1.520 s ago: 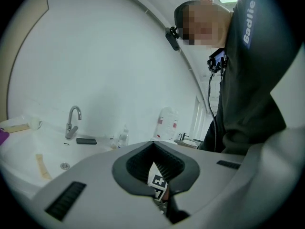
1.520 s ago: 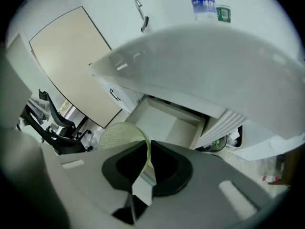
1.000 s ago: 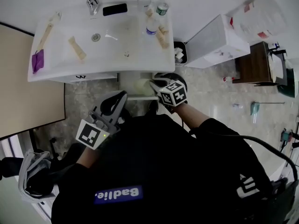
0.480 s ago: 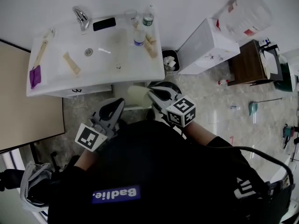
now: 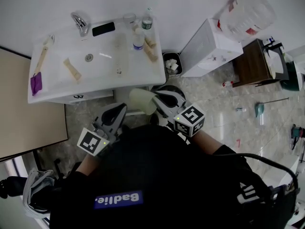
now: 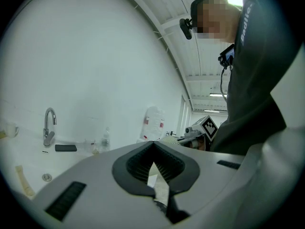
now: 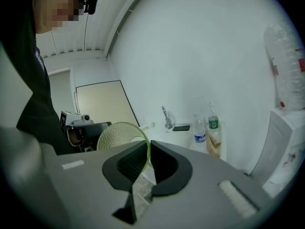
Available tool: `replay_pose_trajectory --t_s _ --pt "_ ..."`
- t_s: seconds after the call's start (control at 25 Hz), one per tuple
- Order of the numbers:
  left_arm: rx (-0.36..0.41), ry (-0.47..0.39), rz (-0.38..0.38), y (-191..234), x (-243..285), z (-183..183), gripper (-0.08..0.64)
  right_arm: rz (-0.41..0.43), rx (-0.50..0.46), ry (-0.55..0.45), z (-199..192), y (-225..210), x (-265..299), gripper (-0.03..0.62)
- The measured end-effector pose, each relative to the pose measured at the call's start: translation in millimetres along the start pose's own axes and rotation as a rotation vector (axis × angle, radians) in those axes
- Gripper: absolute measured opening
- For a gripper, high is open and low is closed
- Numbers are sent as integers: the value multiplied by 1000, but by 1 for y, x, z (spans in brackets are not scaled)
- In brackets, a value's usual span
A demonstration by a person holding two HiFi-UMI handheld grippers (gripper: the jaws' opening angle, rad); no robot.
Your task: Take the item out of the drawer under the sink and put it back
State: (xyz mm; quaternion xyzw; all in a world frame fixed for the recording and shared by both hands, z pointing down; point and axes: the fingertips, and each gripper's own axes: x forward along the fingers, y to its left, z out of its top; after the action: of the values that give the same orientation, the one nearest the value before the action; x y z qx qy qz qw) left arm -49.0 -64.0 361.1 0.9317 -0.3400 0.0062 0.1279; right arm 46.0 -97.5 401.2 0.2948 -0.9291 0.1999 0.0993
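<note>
Your right tool (image 5: 154, 98) is clamped on the rim of a pale green bowl (image 5: 141, 100). In the right gripper view the thin rim runs straight down between the two dark pads of that tool (image 7: 148, 144), and the bowl (image 7: 119, 135) stands on edge to the left of them, showing a finely dotted face. From the head view the bowl hangs off the ground just in front of the front edge of the white sink surface (image 5: 143, 75), toward its front right corner, with marbled floor (image 5: 214, 109) beneath it. It touches nothing but the pads. Your left tool (image 5: 119, 109) is beside it on the left, near the bowl but apart from it. In the left gripper view its jaws (image 6: 152, 144) meet at the tips with nothing between them, and only a sliver of floor shows through the gap behind the tips. On the surface, a chrome faucet (image 5: 78, 22) stands at the back edge with a black phone (image 5: 103, 29) just to its right. A clear glass (image 5: 128, 18) and a green-capped bottle (image 5: 147, 20) sit toward the back right corner, and a blue-labelled bottle (image 5: 138, 38) stands just in front of them. A purple item (image 5: 37, 83) lies at the left edge, and a pale strip (image 5: 72, 69) lies in the basin beside the drain (image 5: 89, 57). A small bin (image 5: 171, 63) stands on the floor against the surface's right edge.
</note>
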Motion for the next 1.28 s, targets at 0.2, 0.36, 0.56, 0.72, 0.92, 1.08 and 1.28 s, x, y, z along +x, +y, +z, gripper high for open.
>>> replay_pose_trajectory --t_s 0.2,0.36,0.56,0.72,0.92,1.08,1.28 --pt "-5 6 -1 -3 2 -2 5 10 -12 -7 2 2 -1 21" --pt "-7 1 4 -2 3 -1 5 23 -13 -6 3 3 0 21" --pt "-8 0 5 -3 5 0 5 35 -11 2 1 1 4 21" --pt "-5 -4 10 -3 3 -1 5 42 -7 26 -9 -2 12 21" --pt "2 -11 25 1 -2 0 5 63 -4 88 -33 -6 31 21" --pt "13 -17 35 2 -5 3 5 86 -6 144 -57 -10 51 21" --pt "19 -22 45 4 -10 5 5 103 -13 225 -93 -18 77 21"
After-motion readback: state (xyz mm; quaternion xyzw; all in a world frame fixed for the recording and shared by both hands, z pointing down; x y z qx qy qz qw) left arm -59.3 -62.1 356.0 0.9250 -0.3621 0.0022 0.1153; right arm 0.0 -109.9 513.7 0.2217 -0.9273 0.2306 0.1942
